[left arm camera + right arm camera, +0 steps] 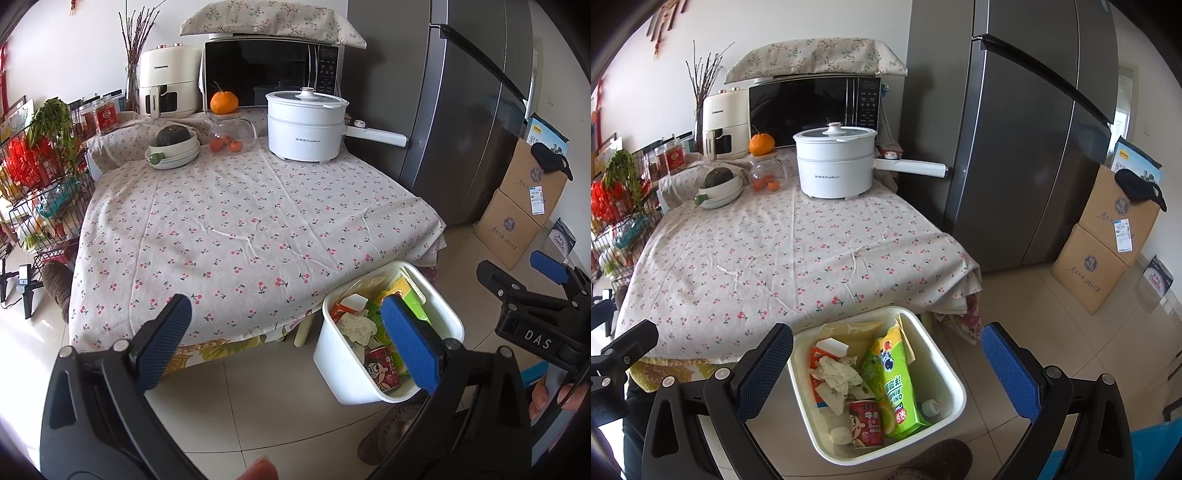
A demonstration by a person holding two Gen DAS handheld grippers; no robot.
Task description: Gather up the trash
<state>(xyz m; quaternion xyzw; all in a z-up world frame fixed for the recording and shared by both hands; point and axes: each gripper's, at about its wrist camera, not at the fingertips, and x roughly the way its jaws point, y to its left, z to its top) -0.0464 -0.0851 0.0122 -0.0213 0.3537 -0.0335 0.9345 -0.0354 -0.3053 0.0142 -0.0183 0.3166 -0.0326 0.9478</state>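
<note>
A white trash bin (945,373) (332,354) stands on the floor at the table's near right corner. It holds a green snack bag (897,384), a red milk can (866,422) (382,371), crumpled tissue (836,374) (356,325) and other wrappers. My right gripper (886,365) hangs open just above the bin, with nothing between its blue pads. My left gripper (288,338) is open and empty over the table's front edge, left of the bin. The right gripper (546,280) also shows at the right edge of the left wrist view.
The table (240,229) wears a cherry-print cloth, with a white electric pot (306,125), a glass jar (232,134), a bowl with a squash (173,146) and a microwave (269,74) at the back. A grey fridge (1027,129) and cardboard boxes (1104,243) stand to the right. A wire rack (37,184) stands to the left.
</note>
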